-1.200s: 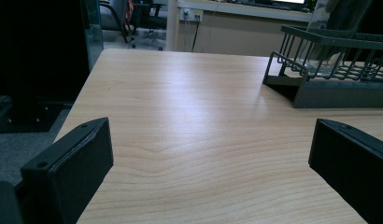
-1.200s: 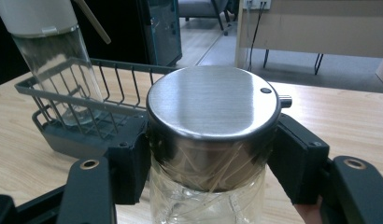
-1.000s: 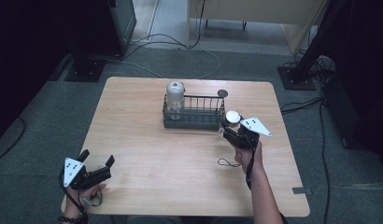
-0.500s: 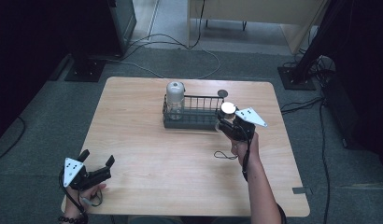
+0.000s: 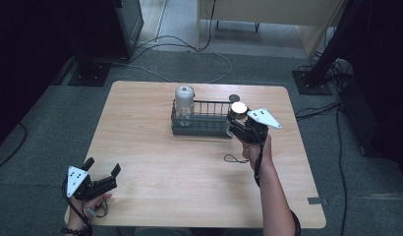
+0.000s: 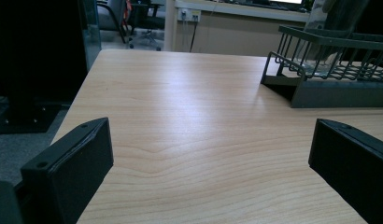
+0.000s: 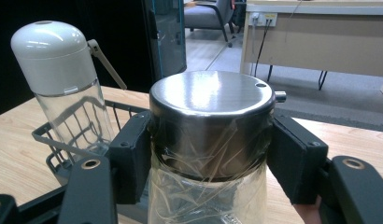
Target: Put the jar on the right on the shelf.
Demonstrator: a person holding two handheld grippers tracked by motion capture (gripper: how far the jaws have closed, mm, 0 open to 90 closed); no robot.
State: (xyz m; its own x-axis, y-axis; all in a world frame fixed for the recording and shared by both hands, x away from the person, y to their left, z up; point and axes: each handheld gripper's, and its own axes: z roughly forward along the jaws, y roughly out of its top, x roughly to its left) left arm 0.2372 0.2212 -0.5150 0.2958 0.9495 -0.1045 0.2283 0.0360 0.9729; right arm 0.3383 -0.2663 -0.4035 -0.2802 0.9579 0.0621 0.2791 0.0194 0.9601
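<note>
The glass jar with a steel lid (image 7: 210,140) is clamped in the right gripper (image 5: 244,129), one pad on each side just below the lid rim, which keeps the jar upright and its lid level. In the high view the jar (image 5: 238,110) hangs at the right end of the wire basket (image 5: 202,129), above the table (image 5: 189,167), apparently positioned for lowering into the free right-hand part of the basket. A clear bottle with a grey cap (image 7: 63,88) stands upright in the basket's left end, well apart from the jar. The basket's right-end rail (image 5: 228,123) lies closest to the load and must be cleared during descent. A small dark disc (image 5: 234,98) lies on the table behind the basket. The left gripper (image 5: 99,181) rests at the near left table edge, jaws apart and empty, away from the work.
</note>
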